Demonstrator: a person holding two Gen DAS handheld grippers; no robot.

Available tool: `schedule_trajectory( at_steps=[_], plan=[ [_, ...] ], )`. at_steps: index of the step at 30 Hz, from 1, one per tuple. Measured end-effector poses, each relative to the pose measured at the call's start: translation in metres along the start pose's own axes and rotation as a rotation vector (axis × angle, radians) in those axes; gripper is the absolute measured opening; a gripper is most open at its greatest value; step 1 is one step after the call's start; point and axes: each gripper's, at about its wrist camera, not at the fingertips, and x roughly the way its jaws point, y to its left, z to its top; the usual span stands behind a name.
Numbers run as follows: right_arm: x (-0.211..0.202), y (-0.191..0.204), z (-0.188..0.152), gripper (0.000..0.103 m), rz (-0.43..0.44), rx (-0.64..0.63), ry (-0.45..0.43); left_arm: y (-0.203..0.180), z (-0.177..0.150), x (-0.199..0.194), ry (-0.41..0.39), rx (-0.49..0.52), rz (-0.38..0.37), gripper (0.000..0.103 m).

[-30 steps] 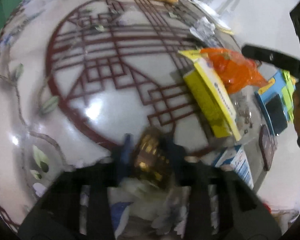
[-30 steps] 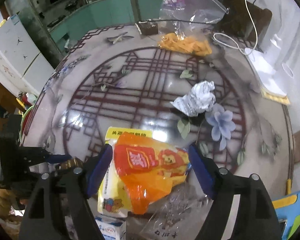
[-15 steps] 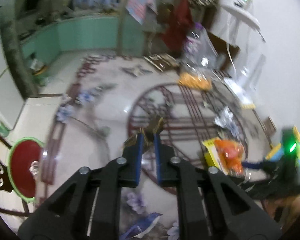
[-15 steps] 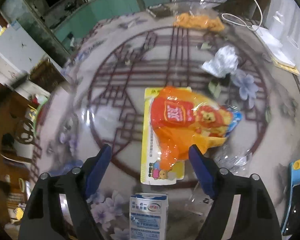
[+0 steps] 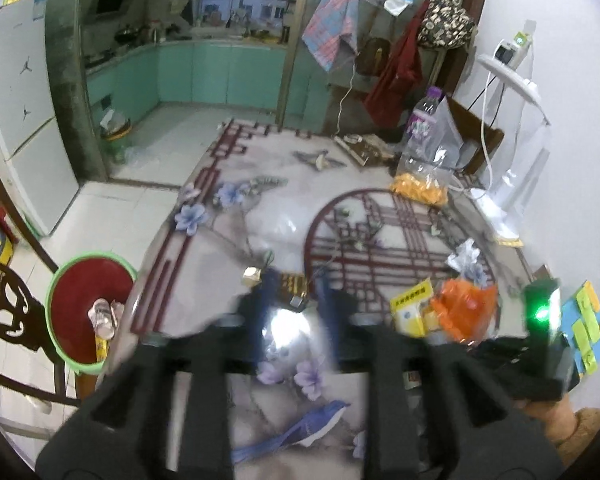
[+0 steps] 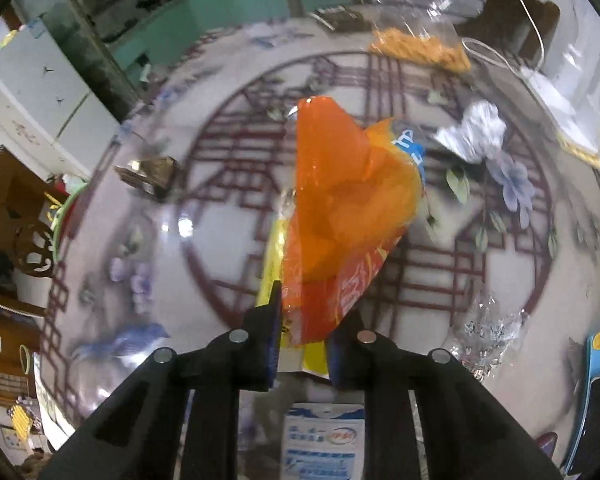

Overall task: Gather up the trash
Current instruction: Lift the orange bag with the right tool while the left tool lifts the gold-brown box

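1. Your right gripper (image 6: 302,334) fingers are clamping the orange wrapper (image 6: 348,208), which is sticking up away from them over the desk (image 6: 228,200).
2. Your left gripper (image 5: 292,300) fingers are opening around the gold wrapper (image 5: 294,286); the bin (image 5: 90,312) is sitting lower left, so the left hand is nearer.

table (image 6: 204,264) | on it: foil ball (image 6: 474,130); milk carton (image 6: 324,436); snack bag (image 6: 420,48)

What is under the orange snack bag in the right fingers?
A yellow packet shows along the left edge of the orange snack bag, pinched with it. The bag covers most of the packet, so its print is hidden.
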Motion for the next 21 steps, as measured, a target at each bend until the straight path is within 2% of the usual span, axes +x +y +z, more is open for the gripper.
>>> schedule_trajectory(
  at_steps=[3, 5, 7, 9, 11, 12, 16, 19, 21],
  plan=[
    [-0.004, 0.007, -0.001, 0.019, 0.03, 0.0, -0.001, 0.001, -0.007, 0.017, 0.022, 0.05, -0.006, 0.069],
    [-0.001, 0.008, 0.0, 0.027, 0.027, 0.0, 0.015, -0.002, -0.009, 0.031, 0.038, 0.109, 0.003, 0.076],
    [-0.005, 0.006, 0.001, 0.058, 0.019, 0.013, -0.011, -0.007, -0.01, 0.051, 0.076, 0.198, 0.024, 0.081],
    [-0.014, -0.002, 0.003, 0.059, 0.006, 0.048, -0.052, -0.006, -0.011, 0.069, 0.115, 0.22, 0.032, 0.082],
    [-0.017, -0.014, 0.007, 0.064, 0.006, 0.091, -0.066, -0.001, -0.011, 0.088, 0.152, 0.175, 0.029, 0.082],
    [-0.017, -0.019, 0.009, 0.07, 0.002, 0.107, -0.067, 0.001, -0.011, 0.096, 0.169, 0.151, 0.027, 0.082],
    [-0.003, -0.041, 0.024, 0.077, -0.037, 0.165, -0.049, 0.008, -0.014, 0.128, 0.22, 0.082, 0.042, 0.082],
    [0.011, -0.056, 0.034, 0.079, -0.078, 0.192, -0.03, 0.012, -0.015, 0.152, 0.264, 0.048, 0.059, 0.082],
    [0.018, -0.068, 0.04, 0.079, -0.075, 0.228, -0.031, 0.015, -0.014, 0.164, 0.275, 0.02, 0.065, 0.082]
  ],
)
